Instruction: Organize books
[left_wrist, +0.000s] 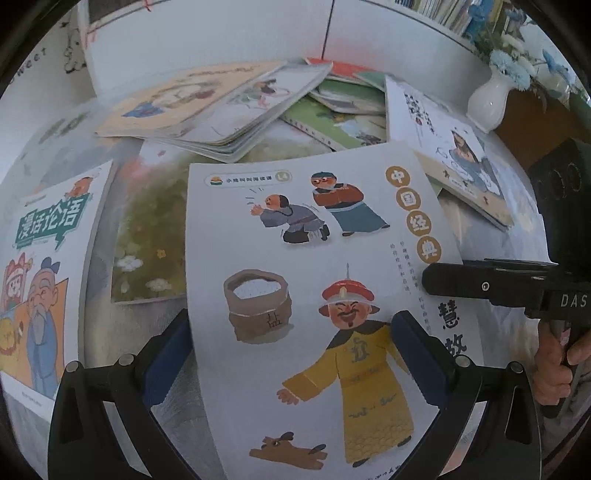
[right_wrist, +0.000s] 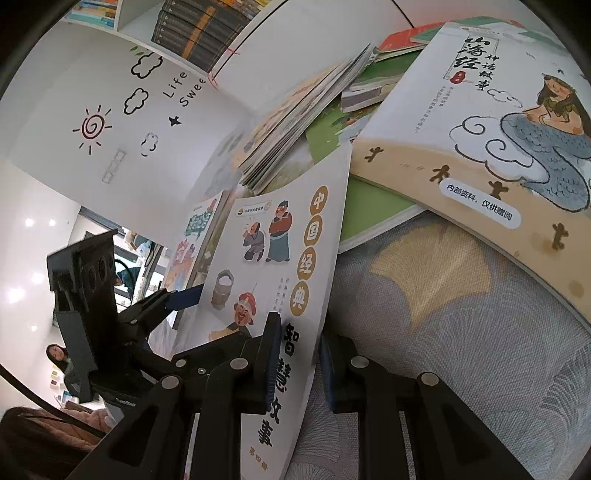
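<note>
Two grippers on one thin white picture book (left_wrist: 314, 277), and only one has it: the right gripper (right_wrist: 297, 363) is clamped on the book's title-side edge, jaws nearly together with the cover pinched between the pads, holding it lifted off the patterned cloth of the tabletop (right_wrist: 461, 332). The left gripper (left_wrist: 291, 350) hangs with its jaws wide apart, straddling the lower part of the cover, pads not pressing on it. The book's long axis runs away from the left jaws toward the messy pile of books (left_wrist: 229, 107) beyond, so its opposite long edge sits right at the left pad. My read: the left is nearest to take that free edge, or else the right carries it alone
</note>
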